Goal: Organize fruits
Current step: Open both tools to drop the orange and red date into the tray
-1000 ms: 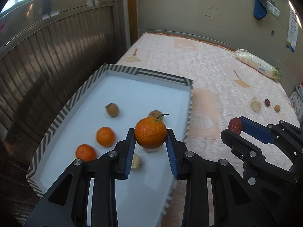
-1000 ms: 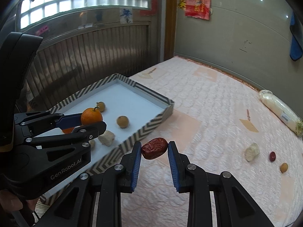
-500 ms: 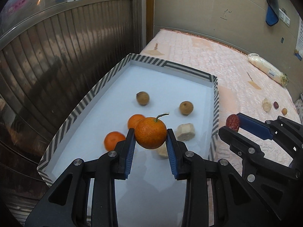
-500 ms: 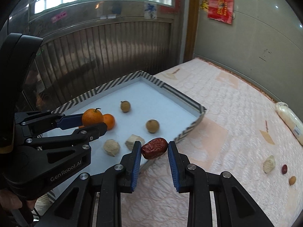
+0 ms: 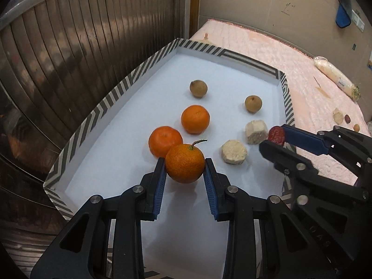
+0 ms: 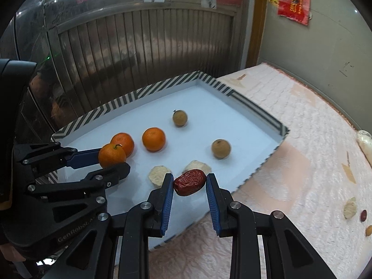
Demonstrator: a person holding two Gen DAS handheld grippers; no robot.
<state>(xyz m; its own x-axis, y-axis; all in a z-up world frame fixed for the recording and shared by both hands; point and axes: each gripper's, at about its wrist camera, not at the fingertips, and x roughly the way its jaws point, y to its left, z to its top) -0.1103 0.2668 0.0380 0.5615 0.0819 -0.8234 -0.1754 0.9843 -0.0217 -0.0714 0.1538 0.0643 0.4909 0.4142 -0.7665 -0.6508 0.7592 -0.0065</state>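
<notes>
My left gripper [image 5: 185, 166] is shut on an orange with a stem [image 5: 185, 163] and holds it above the white tray [image 5: 111, 107], next to two oranges [image 5: 165, 140] [image 5: 195, 119] lying in it. My right gripper [image 6: 189, 183] is shut on a red date [image 6: 189, 181] above the tray's near right part; it shows in the left wrist view [image 5: 276, 136] too. Two brown longans [image 5: 198, 88] [image 5: 253, 103] and two pale chunks [image 5: 233, 151] [image 5: 256, 131] also lie in the tray.
The tray has a striped rim and sits on a pink quilted mattress [image 6: 313, 139]. A pale chunk [image 6: 350, 207], a date [image 6: 363, 215] and a longan [image 6: 369, 230] lie on the mattress at right. A wooden slatted wall [image 5: 69, 46] stands beside the tray.
Both grippers have moved forward and down over the tray, still holding their fruit. The orange now hangs close beside the two oranges in the tray.
</notes>
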